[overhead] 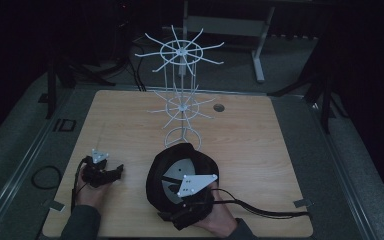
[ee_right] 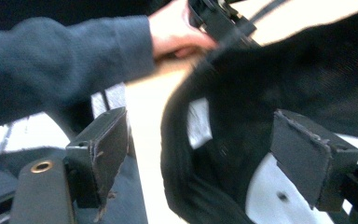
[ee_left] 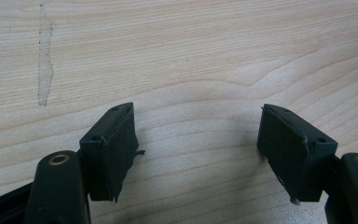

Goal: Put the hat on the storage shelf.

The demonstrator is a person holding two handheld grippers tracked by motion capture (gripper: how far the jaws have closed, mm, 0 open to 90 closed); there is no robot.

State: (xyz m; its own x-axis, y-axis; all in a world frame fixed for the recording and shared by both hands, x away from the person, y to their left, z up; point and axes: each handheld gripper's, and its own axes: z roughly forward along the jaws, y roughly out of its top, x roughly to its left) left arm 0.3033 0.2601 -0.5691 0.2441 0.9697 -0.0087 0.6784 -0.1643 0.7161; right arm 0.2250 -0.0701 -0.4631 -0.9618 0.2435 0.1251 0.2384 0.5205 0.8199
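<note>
High view: the black cap (overhead: pixel 180 170) lies near the table's (overhead: pixel 260 145) near edge, before the white wire rack (overhead: pixel 181 95). Just behind it, the right gripper (ee_right: pixel 200 154) has jaws wide apart, the cap's rim between them unpressed. Left gripper (ee_left: pixel 196 149), near left, gapes over bare wood.

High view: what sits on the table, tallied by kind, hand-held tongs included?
Black cap: 1
White wire rack: 1
Tongs: 2, left tongs and right tongs
Total: 4
</note>
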